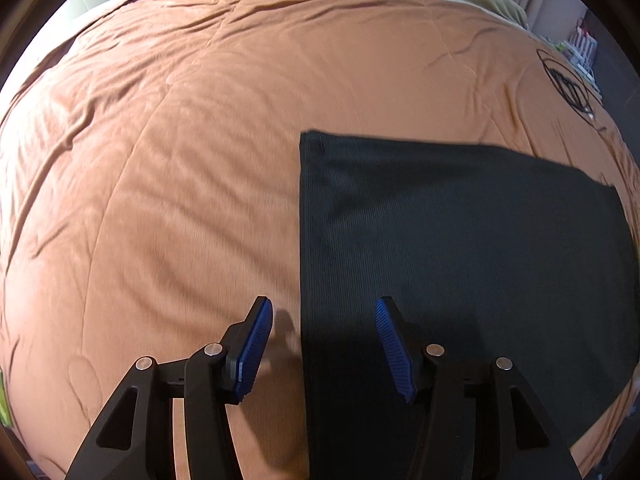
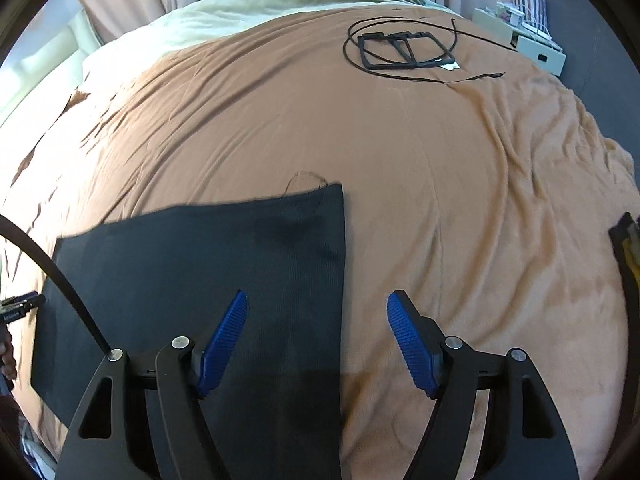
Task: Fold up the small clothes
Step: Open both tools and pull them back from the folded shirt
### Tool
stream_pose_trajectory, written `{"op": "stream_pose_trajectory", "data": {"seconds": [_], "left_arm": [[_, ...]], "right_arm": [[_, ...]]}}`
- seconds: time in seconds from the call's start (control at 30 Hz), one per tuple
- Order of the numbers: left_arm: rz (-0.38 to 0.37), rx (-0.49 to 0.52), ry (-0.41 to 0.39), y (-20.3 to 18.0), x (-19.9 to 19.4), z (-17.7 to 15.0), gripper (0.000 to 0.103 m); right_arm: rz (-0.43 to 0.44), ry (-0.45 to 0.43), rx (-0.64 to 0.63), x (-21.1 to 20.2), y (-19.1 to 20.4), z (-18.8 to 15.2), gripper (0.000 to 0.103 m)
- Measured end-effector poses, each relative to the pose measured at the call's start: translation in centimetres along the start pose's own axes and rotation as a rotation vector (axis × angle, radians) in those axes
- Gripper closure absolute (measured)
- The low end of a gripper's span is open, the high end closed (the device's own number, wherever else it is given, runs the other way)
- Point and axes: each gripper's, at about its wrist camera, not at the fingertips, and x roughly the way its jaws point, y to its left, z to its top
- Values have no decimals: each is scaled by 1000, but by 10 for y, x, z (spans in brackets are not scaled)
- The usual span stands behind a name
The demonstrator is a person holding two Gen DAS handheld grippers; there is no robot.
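A dark ribbed cloth (image 1: pixel 460 240) lies flat as a rectangle on the orange-brown bedspread (image 1: pixel 180 140). My left gripper (image 1: pixel 324 308) is open and empty above the cloth's left edge, one finger over the bedspread, one over the cloth. In the right wrist view the same cloth (image 2: pixel 200 264) lies at lower left. My right gripper (image 2: pixel 316 304) is open and empty above the cloth's right edge. The left gripper's tip (image 2: pixel 20 306) shows at the far left edge.
Black frames with a looped black cable (image 2: pixel 404 50) lie on the bedspread (image 2: pixel 460 200) at the far right, also seen in the left wrist view (image 1: pixel 568 84). A pale blanket (image 2: pixel 280 4) and soft toys lie at the bed's head. White boxes (image 2: pixel 520 36) stand beside the bed.
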Motion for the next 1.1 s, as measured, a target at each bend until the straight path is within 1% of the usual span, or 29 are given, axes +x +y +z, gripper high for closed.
{"op": "stream_pose_trajectory", "data": {"seconds": [0.07, 0.1, 0.27, 0.37, 0.47, 0.7, 0.77, 0.9, 1.0, 1.1], "left_arm": [[1, 8, -4, -2, -6, -9, 47], [-3, 8, -7, -2, -9, -13, 47], [-16, 21, -27, -3, -21, -35, 47], [-24, 23, -24, 0, -21, -45, 47], [-28, 12, -22, -1, -26, -63, 47], [-37, 15, -19, 9, -41, -93, 47], [-47, 10, -18, 12, -45, -101, 47], [-45, 21, -11, 13, -46, -114, 47], [-46, 18, 0, 15, -45, -124, 47], [-36, 20, 13, 15, -43, -134, 47]], "right_arm": [[31, 14, 25, -7, -4, -11, 32], [31, 21, 29, -10, -5, -16, 32], [-37, 32, -2, -27, -1, -42, 32], [-23, 34, 25, -37, 0, -55, 32], [-28, 40, 36, -45, 4, -70, 32], [-32, 62, 50, -64, 3, -101, 32], [-18, 69, 64, -67, 0, -110, 32], [-45, 78, 71, -68, -5, -127, 32], [-43, 89, 90, -68, -6, -136, 32], [-82, 105, 83, -67, -3, -144, 32]]}}
